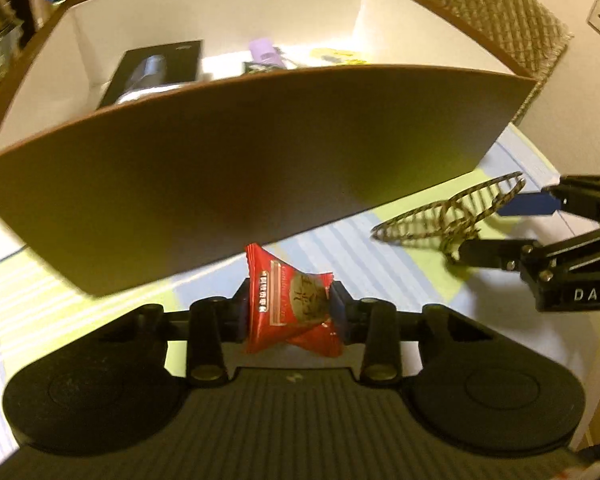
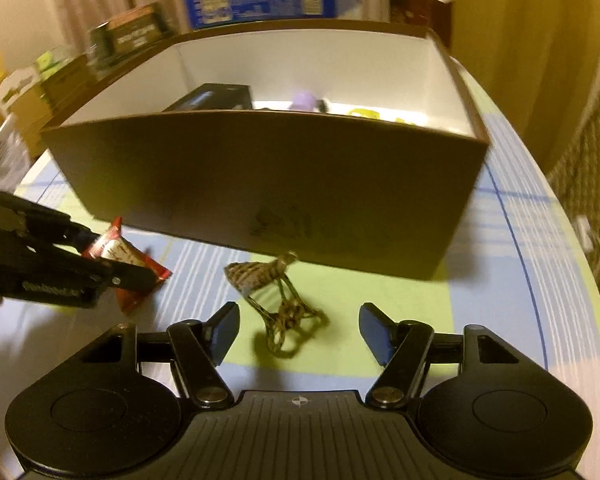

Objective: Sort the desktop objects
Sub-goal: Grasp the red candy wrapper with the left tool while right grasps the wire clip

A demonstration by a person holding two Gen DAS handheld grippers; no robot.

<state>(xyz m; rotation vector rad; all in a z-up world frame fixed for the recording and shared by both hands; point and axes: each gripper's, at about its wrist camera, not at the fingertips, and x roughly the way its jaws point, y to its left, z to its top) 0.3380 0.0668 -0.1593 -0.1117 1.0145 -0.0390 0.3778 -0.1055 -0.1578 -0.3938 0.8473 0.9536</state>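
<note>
Before the brown box [image 1: 260, 152], my left gripper [image 1: 292, 312] clamped the red candy packet [image 1: 290, 308] — my right gripper [image 2: 298, 332] stood wide around the hair claw [image 2: 276, 300].

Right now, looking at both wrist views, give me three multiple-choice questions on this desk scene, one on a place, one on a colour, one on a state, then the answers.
1. Where does the hair clip lie?
A. inside the box
B. on the tablecloth in front of the box
C. on a chair

2. What colour is the snack packet?
A. red
B. blue
C. white

3. How does the right claw stand?
A. clamped on the hair clip
B. clamped on the box wall
C. open, with the clip between its fingers

Answers:
1 B: the clip rests on the checked tablecloth before the brown box.
2 A: the wrapper is red with a printed panel, pinched in the left claw.
3 C: both pads stand clear of the clip on either side.
</note>
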